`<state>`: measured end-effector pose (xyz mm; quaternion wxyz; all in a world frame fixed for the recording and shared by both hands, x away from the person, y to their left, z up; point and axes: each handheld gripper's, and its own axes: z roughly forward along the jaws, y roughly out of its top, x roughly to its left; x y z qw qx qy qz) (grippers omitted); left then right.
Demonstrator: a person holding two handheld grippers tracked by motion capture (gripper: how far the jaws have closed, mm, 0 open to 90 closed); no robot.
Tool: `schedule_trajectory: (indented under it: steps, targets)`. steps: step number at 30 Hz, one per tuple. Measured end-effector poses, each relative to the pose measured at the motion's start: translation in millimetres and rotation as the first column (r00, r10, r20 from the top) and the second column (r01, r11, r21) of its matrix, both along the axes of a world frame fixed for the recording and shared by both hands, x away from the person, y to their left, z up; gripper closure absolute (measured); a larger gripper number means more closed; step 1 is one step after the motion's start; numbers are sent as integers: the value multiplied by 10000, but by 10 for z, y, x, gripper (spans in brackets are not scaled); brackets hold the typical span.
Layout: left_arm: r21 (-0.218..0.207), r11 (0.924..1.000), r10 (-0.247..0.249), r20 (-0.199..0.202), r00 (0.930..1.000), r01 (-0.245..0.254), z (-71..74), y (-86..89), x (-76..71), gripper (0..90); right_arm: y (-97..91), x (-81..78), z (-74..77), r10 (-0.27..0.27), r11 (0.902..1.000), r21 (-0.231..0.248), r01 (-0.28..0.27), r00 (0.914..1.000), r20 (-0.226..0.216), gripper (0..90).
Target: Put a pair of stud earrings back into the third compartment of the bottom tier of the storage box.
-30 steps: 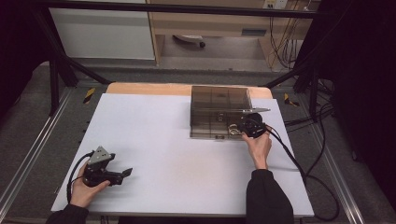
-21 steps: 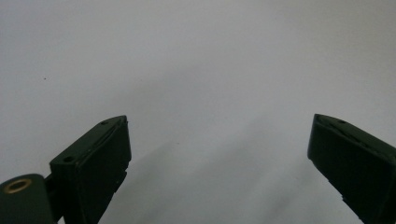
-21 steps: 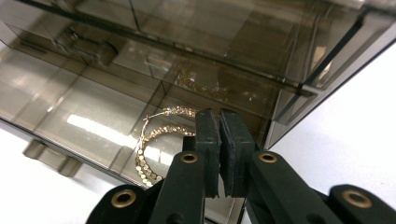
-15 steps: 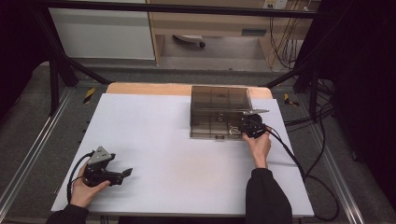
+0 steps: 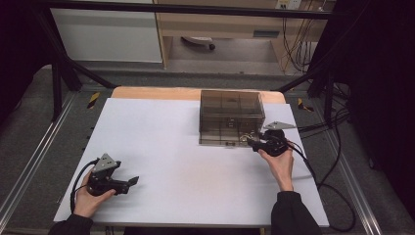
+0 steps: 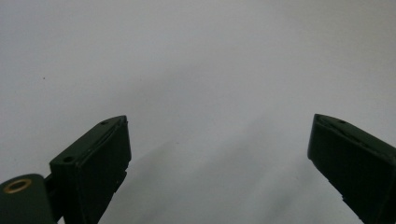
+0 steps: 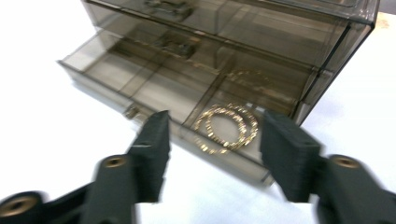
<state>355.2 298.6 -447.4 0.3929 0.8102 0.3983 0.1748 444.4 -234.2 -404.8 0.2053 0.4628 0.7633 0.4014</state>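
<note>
A smoky see-through drawer box [image 5: 230,115] stands at the far right of the white table [image 5: 171,147]. Its bottom drawer [image 7: 116,70] is pulled out. A coiled gold chain [image 7: 226,128] lies in the drawer's right compartment, and in the high view the gold chain [image 5: 243,138] glints at the box's front. My right gripper [image 5: 252,143] hovers just off the box's front right corner. In its own view the right gripper [image 7: 215,119] has just been opening its jaws and nothing is between them. My left gripper [image 5: 131,182] rests open at the near left, and the left gripper [image 6: 219,121] faces bare table.
A wooden strip [image 5: 156,93] runs along the table's far edge. Metal frame rails [image 5: 29,166] flank both sides. The right gripper's cable [image 5: 318,176] trails off the table's right edge. Small metal pieces [image 7: 175,44] lie in the box's upper compartments.
The right hand has drawn back a little from the box front toward the near right, and its jaws have opened. The left hand and gripper have stayed put.
</note>
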Motion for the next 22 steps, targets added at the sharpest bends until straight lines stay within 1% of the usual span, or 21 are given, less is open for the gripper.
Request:
schedule_trajectory:
  steps: [1,3,5,6,8,10,13,18,19,21,22]
  targets:
    - [8,10000,0,5,10000,0,0,1,1,59,-19,-57,4,123,9999,17,-123,9998,156,330]
    - [14,10000,-1,1,10000,1,-2,1,2,59,-47,-137,6,216,9997,84,-218,9993,304,246]
    - [26,10000,-9,-4,10000,9,-2,-2,2,59,-85,-210,4,336,9991,247,-343,9990,291,160]
    - [26,10000,-16,1,10000,16,-2,-4,2,59,-103,-245,-4,384,9985,369,-393,9990,234,133]
    - [37,10000,-34,-1,10000,34,-2,-7,1,59,-135,-316,-25,484,9978,430,-495,9985,257,99]
    - [41,10000,-46,-11,10000,46,-3,-9,1,58,-166,-383,-60,540,9972,505,-556,9980,319,70]
    - [28,10000,-52,-32,10000,53,-7,-14,1,58,-210,-465,-128,706,9951,682,-712,9974,107,28]
    - [81,9999,-124,-54,9999,125,-10,-23,3,57,-297,-595,-252,816,9934,801,-816,9967,32,10]
    - [87,9999,-127,-53,9999,128,-10,-24,3,57,-316,-622,-280,869,9928,834,-861,9962,-55,9]
    - [99,9999,-132,-47,9999,132,-9,-28,1,57,-344,-661,-317,1051,9918,742,-1040,9944,-107,9]
    - [104,9999,-137,-39,9999,137,-7,-31,-1,57,-350,-677,-332,1054,9918,745,-1041,9943,-147,9]
